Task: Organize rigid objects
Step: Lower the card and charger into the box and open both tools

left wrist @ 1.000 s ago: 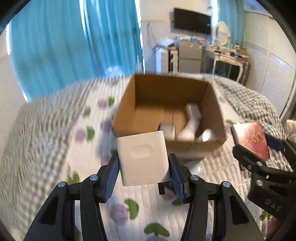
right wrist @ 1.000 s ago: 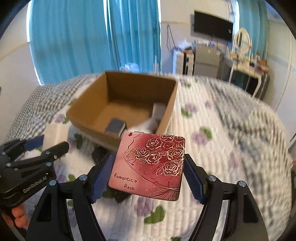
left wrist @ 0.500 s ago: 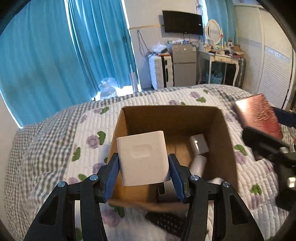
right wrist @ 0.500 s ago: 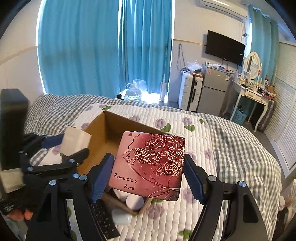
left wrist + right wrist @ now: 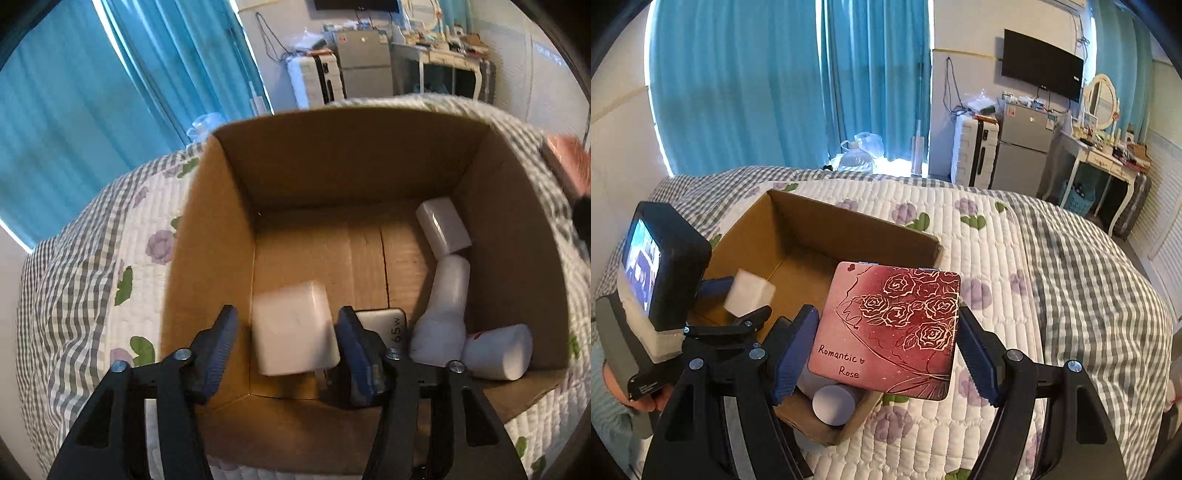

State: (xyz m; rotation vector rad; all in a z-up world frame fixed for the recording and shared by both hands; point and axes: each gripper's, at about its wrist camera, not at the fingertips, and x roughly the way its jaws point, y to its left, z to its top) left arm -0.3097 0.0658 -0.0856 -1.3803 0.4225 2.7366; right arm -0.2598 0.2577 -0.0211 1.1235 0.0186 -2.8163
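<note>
We hold the stiff, light charger (image 5: 295,328) loosely between parted left gripper (image 5: 288,343) pads over the box (image 5: 207,258)'s near-left corner; the right gripper (image 5: 886,354) clamps the slick tin (image 5: 886,328) by its edges.

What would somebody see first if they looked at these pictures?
Probably the red case with gold roses and the words "Romantic Rose", sitting between the right gripper's fingers, over the box's corner. Next, the open cardboard box on the flowery quilt, with a white charger between the left gripper's parted fingers, above other white things inside. Behind it all hang bright blue curtains.
</note>
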